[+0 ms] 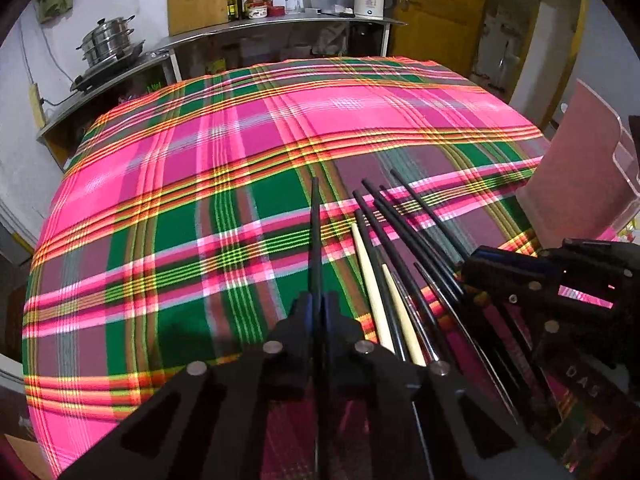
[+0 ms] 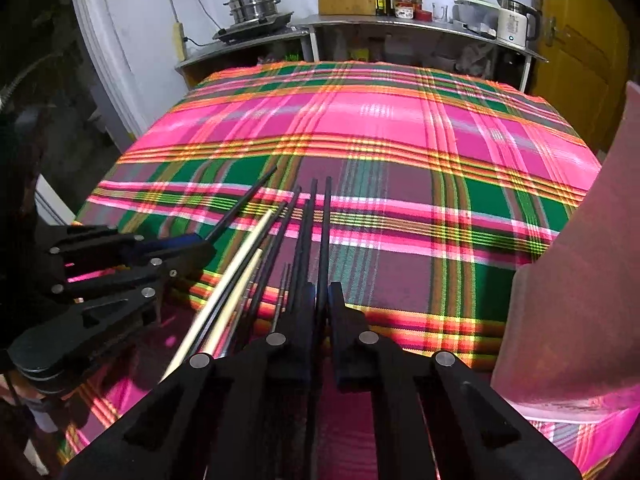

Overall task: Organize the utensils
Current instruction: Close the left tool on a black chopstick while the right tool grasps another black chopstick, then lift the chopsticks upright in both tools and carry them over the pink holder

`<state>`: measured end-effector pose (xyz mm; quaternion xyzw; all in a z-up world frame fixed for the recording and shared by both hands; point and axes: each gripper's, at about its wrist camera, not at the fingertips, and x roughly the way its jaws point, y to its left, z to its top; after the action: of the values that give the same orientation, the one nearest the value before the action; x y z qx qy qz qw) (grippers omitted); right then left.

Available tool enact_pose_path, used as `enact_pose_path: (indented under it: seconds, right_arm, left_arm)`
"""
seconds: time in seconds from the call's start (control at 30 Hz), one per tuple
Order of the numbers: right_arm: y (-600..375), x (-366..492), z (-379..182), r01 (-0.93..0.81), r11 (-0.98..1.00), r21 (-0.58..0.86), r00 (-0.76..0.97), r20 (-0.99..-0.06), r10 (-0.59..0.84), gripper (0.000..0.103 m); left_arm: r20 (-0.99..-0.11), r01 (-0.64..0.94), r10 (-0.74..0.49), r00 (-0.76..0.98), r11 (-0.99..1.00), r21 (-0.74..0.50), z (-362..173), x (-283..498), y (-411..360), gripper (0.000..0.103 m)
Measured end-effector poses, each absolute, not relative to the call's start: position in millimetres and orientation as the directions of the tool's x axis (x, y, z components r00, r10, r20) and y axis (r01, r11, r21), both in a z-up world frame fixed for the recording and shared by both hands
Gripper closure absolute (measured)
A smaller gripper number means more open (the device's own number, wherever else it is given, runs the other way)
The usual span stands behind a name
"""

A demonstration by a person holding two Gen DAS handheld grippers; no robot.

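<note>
Several black chopsticks and two cream ones (image 1: 374, 280) lie in a loose bunch on the plaid tablecloth (image 1: 240, 152) near its front edge. My left gripper (image 1: 318, 304) is shut on one black chopstick (image 1: 315, 216) that points away over the cloth. My right gripper (image 2: 320, 292) is shut on a black chopstick (image 2: 326, 220); another black one lies close beside it. Each gripper shows in the other's view: the right one (image 1: 472, 268) beside the bunch, the left one (image 2: 200, 246) holding its chopstick (image 2: 244, 206). The cream chopsticks (image 2: 240, 252) lie between them.
A clear plastic holder (image 1: 580, 168) stands at the right edge of the table and also fills the right of the right wrist view (image 2: 580, 280). Behind the table a steel shelf (image 1: 280, 22) carries pots, bottles, jars and a kettle. A yellow door (image 1: 440, 0) is at the back right.
</note>
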<state>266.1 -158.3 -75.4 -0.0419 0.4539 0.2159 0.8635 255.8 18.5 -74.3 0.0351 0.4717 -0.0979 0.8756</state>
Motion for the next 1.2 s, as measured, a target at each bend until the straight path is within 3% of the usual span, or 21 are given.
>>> enact_pose_path:
  seconds: [0.67,1.2]
  right_arm:
    - [-188.1,207.7,12.7,-0.421,0.892,0.166,0.614,-0.671,0.415,0.097]
    - [-246.1,171.8,68.7,-0.381,0.897,0.223,0.702,-0.562,0.438,0.097]
  left_arm:
    - [-0.696,0.216,-0.196,0.691,0.975,-0.060,32.5,181.7,25.8,0.097]
    - [-0.639,0.287,-0.308,0.705,0.948,-0.140,90.2,163.2,-6.9,0.097]
